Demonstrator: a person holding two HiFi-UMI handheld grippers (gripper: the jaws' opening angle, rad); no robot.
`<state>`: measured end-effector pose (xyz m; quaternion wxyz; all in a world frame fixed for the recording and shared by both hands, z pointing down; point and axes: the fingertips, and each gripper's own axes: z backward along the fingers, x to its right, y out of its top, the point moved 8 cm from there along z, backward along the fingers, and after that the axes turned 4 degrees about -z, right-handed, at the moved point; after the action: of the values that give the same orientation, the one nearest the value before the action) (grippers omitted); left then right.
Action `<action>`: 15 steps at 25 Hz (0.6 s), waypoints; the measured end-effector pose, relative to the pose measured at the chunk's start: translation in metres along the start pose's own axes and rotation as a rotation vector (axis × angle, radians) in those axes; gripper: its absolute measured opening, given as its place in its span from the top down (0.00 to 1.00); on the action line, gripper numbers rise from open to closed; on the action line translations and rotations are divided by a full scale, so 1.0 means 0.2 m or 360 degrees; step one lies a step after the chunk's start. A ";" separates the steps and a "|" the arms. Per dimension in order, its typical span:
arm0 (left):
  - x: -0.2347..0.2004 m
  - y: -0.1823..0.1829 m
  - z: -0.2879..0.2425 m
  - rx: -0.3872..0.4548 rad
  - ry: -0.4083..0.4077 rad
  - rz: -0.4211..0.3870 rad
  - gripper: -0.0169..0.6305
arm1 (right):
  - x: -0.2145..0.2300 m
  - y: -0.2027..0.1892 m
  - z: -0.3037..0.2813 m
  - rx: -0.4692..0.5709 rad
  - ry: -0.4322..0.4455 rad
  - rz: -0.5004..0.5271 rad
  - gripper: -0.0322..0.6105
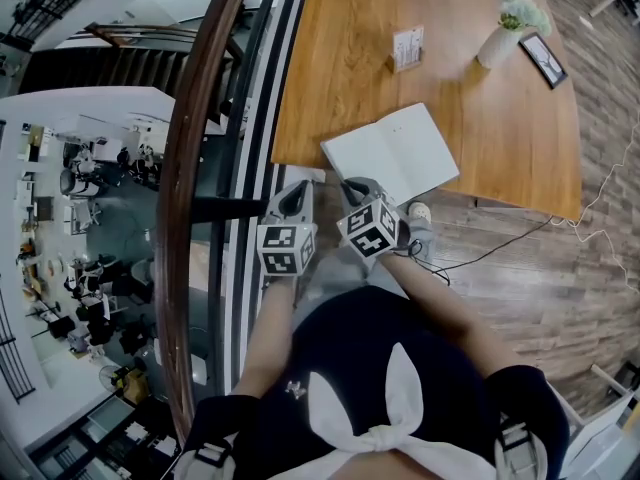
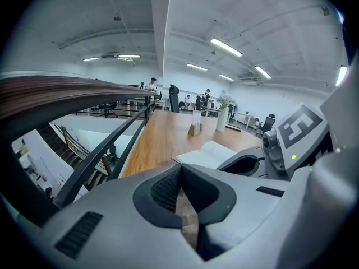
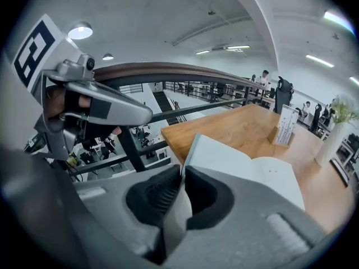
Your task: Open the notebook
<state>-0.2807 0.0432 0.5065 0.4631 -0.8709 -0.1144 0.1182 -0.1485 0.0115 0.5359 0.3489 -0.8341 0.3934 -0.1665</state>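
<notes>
Two claws sat side by side off the near edge of the surface (image 1: 350, 58), with a rail (image 1: 200, 158) to their left. The left claw (image 2: 180, 170) was closed at the tips with nothing between them and hung clear of the surface, apart from the notebook. The right claw (image 3: 182, 170), just beside it, was almost fully closed, pinching a thin white sheet at the notebook's (image 3: 247, 167) near-left edge; couldn't tell whether cover or page. That sheet ran through the jaws and stood up a bit.

The notebook (image 1: 395, 151) lay at the near-left corner of the surface, already spread open, blank pages up.

Handling, my guess: light. The paper is thin, floppy and easy to crease or tear, so pinch shallow at a free outer corner, not near the spine. The cover is probably stiffer and a safer hold. The book may slide on smooth wood when pulled, so the empty left claw could pin the other half.

Farther right, well apart, stood a card stand (image 1: 407, 48) and a vase (image 1: 500, 40).
</notes>
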 end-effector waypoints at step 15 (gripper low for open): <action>-0.03 -0.01 0.01 -0.0027 0.0037 0.0017 0.95 | -0.03 -0.06 -0.12 -0.0109 0.0082 0.0090 0.89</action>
<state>-0.2870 0.0444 0.5066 0.4564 -0.8767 -0.1054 0.1096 -0.1592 0.0101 0.5619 0.3146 -0.8295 0.4312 -0.1645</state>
